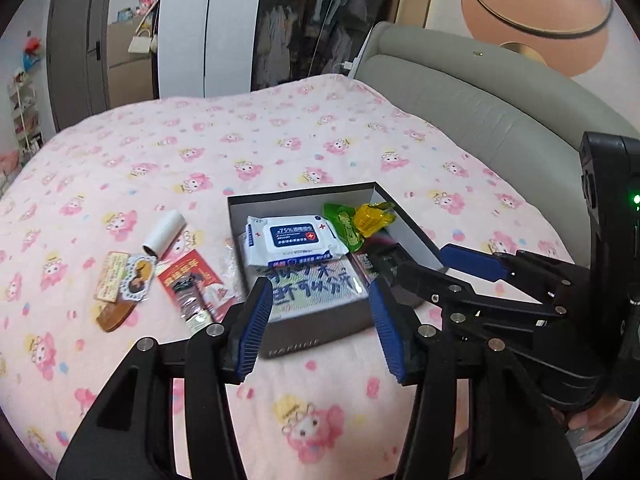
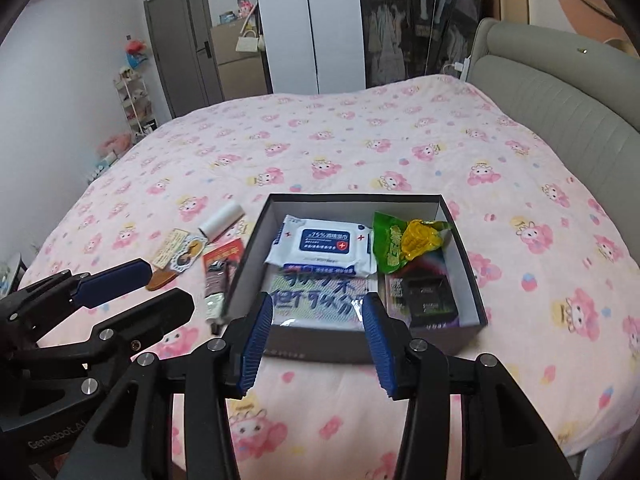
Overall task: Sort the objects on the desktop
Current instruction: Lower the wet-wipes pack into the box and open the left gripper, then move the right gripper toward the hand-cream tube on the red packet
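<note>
A dark box (image 1: 312,338) (image 2: 320,346) lies open on the pink bed. Inside are a white wipes pack (image 1: 296,240) (image 2: 324,244), a green and yellow packet (image 1: 360,220) (image 2: 404,240), a flat pack with blue characters (image 1: 316,284) (image 2: 316,296) and a black item (image 2: 430,300). Left of the box lie a white roll (image 1: 166,232) (image 2: 222,220), a red packet (image 1: 196,284) (image 2: 222,268) and a brown comb with a card (image 1: 120,284) (image 2: 180,252). My left gripper (image 1: 320,320) (image 2: 168,286) is open and empty near the box's front left. My right gripper (image 2: 318,320) (image 1: 416,260) is open and empty over the box's front wall.
The pink patterned blanket (image 1: 280,140) (image 2: 360,140) covers the whole bed. A grey padded headboard (image 1: 480,96) (image 2: 560,92) runs along the right. Wardrobes and a door stand beyond the far edge of the bed.
</note>
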The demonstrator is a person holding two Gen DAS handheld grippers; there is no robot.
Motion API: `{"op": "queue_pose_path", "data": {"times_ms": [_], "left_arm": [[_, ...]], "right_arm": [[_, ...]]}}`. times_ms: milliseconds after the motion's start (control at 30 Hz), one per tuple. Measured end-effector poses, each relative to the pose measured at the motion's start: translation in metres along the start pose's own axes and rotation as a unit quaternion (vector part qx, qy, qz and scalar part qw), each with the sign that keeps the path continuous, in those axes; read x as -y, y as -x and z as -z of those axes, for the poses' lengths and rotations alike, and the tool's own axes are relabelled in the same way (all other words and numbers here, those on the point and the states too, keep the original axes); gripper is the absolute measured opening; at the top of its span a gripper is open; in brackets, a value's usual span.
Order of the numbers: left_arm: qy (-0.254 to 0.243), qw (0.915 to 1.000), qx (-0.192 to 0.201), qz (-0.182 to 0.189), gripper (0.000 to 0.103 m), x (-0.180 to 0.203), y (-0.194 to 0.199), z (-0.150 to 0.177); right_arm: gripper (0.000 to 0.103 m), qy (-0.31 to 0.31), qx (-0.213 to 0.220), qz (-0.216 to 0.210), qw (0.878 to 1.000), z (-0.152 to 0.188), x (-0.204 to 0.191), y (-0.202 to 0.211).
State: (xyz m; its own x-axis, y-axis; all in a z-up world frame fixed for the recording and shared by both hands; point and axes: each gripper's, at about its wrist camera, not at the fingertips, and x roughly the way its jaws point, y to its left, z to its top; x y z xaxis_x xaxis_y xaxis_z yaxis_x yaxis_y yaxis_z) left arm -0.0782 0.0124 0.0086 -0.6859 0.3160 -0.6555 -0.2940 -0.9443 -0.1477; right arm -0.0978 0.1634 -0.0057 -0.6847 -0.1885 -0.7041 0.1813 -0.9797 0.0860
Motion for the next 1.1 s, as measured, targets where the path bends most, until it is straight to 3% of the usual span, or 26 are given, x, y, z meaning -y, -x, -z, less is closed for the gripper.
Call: {"op": "queue_pose_path", "data": {"times_ms": [233,567,867,1100], "left_arm": [[0.01,0.9999,0.012,0.001,0.052,-0.007,0.038,0.029],[0.042,0.9982,0.015,-0.04,0.052,-0.045,0.069,0.059],[0.099,0.9932,0.012,-0.059,0.052,-0.094,0.062,0.078],[0.157,0.9858,-0.018,-0.058,0.05,-0.134,0.02,0.101]], "right_arm": [[0.043,0.0,0.015,-0.014,1.0,0.025,-0.027,0.027],[0.043,0.026,0.018,-0.07,0.997,0.043,-0.076,0.028],[0.042,0.043,0.016,-0.104,0.994,0.042,-0.117,-0.008],[0.039,0.043,-0.051,-0.108,0.992,0.062,-0.129,-0.076]]}}
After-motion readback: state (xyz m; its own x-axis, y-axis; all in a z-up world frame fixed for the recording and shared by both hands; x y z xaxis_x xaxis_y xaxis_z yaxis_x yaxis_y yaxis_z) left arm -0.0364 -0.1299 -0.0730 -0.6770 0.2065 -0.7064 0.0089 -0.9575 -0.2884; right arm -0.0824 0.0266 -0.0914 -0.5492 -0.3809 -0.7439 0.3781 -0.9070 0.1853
